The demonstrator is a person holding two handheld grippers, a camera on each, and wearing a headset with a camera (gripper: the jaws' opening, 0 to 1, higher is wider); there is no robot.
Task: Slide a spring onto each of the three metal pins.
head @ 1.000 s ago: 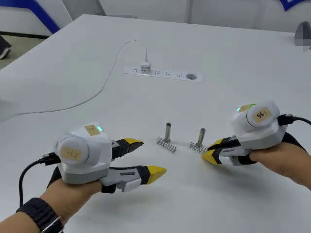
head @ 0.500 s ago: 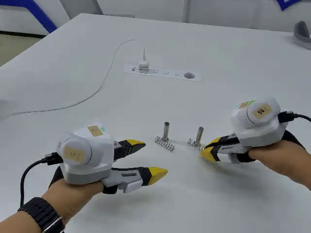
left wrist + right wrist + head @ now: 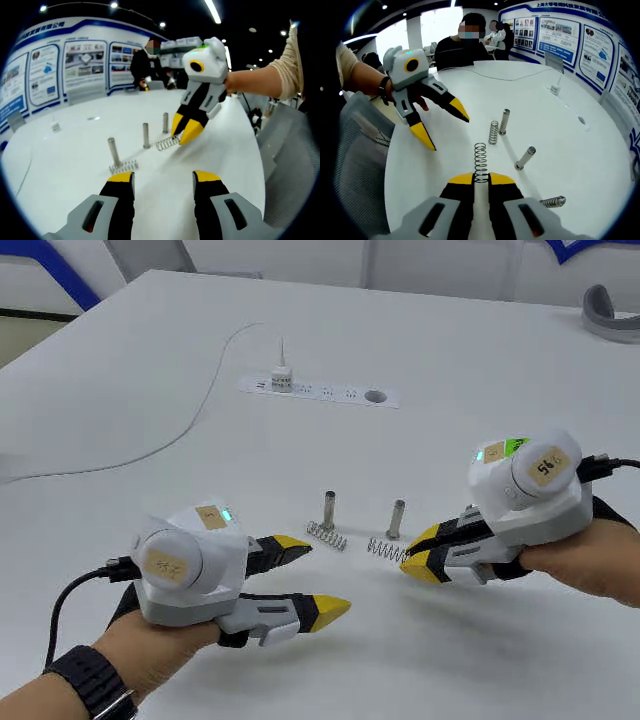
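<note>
On the smooth white counter [image 3: 200,360], the right tongs [image 3: 406,558] are clenched on one end of a coiled wire spring [image 3: 383,549], just beside a short steel pin [image 3: 396,518]. Yellow-tipped, the left tongs [image 3: 322,575] gape wide; a second spring [image 3: 325,535] lies by the other pin [image 3: 329,508].

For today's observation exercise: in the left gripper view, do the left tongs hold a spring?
No, the left tongs stand open and empty; the nearest spring lies just ahead of them.
</note>
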